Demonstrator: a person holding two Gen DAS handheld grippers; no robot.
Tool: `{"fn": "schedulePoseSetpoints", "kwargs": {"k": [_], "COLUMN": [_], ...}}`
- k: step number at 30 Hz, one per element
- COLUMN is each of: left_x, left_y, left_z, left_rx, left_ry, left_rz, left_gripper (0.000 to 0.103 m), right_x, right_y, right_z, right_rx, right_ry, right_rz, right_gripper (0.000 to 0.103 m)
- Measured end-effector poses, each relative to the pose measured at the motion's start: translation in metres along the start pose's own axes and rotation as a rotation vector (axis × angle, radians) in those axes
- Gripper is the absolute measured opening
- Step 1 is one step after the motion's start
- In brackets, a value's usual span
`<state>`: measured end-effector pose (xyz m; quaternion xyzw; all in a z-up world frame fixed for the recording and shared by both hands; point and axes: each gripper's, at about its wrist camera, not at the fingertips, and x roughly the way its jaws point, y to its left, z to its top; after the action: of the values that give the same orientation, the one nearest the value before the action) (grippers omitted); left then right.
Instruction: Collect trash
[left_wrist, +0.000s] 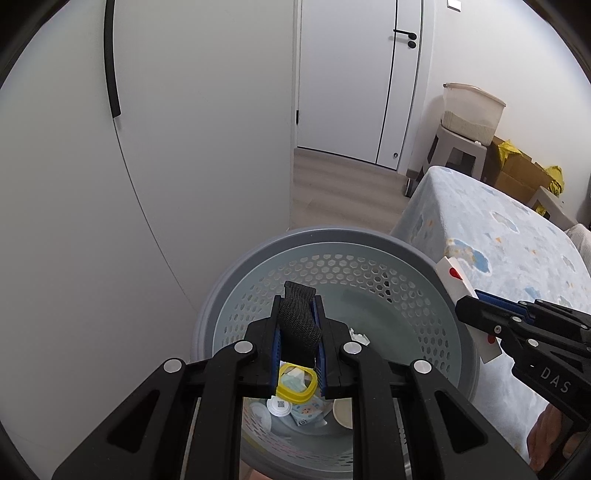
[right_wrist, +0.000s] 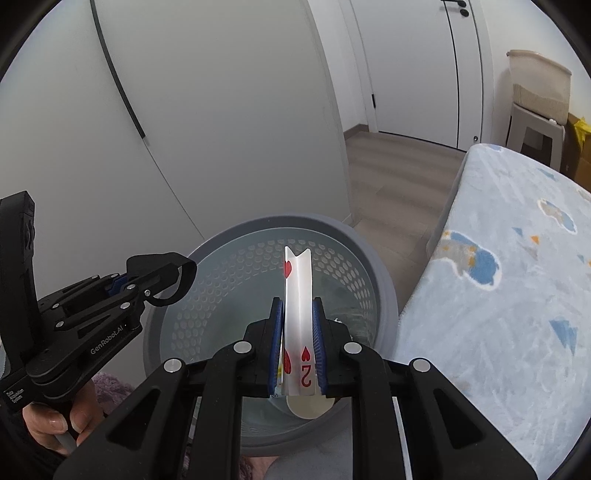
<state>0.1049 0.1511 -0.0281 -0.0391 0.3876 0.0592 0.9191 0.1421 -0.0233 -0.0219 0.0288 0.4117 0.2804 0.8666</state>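
White wardrobe doors (left_wrist: 184, 147) on one side, cloud-print bed (left_wrist: 498, 240) on the other, and a grey perforated bin (left_wrist: 332, 266) with scraps squeezed between, where both tongs tilt down over it, left tongs (left_wrist: 298, 314) clamping a black mesh strap (left_wrist: 298, 321), right tongs (right_wrist: 298, 325) pinching a bent playing card (right_wrist: 298, 295).
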Motion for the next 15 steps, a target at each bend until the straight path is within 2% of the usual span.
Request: {"fn": "schedulePoseSetpoints", "kwargs": {"k": [3,6,9,10,11,12,13,15], "left_x": [-0.0005,-0.0007,-0.0014,-0.0024,-0.0038,-0.0051,-0.0059,-0.0059], "left_y": [-0.0009,-0.0008,-0.0001,0.0,0.0003,0.0005,0.0009,0.0], "left_z": [-0.0008,-0.0016,-0.0023,-0.0027,-0.0029,-0.003,-0.0033,-0.0033], "left_rx": [0.005,0.002,-0.001,-0.002,-0.005,-0.009,-0.011,-0.009], "left_ry": [-0.003,-0.003,-0.007,-0.012,-0.019,-0.026,-0.031,-0.029], "left_rz": [0.005,0.009,0.015,0.018,0.015,0.015,0.018,0.021], "left_gripper": [0.015,0.023,0.037,0.048,0.06,0.065,0.069,0.069], "right_x": [0.0024,0.005,0.0037,0.0035,0.0026,0.002,0.0003,-0.0013], "right_y": [0.0006,0.0004,0.0014,0.0016,0.002,0.0018,0.0013,0.0004], "right_z": [0.001,0.0018,0.0015,0.0014,0.0011,0.001,0.0005,-0.0002], "right_rx": [-0.003,-0.004,-0.006,-0.009,-0.011,-0.009,-0.006,-0.002], "right_ry": [-0.001,-0.003,-0.012,-0.014,-0.018,-0.023,-0.033,-0.038], "right_rz": [0.004,0.006,0.006,0.0,-0.003,-0.006,-0.005,-0.009], "right_gripper": [0.018,0.018,0.02,0.022,0.035,0.05,0.056,0.058]}}
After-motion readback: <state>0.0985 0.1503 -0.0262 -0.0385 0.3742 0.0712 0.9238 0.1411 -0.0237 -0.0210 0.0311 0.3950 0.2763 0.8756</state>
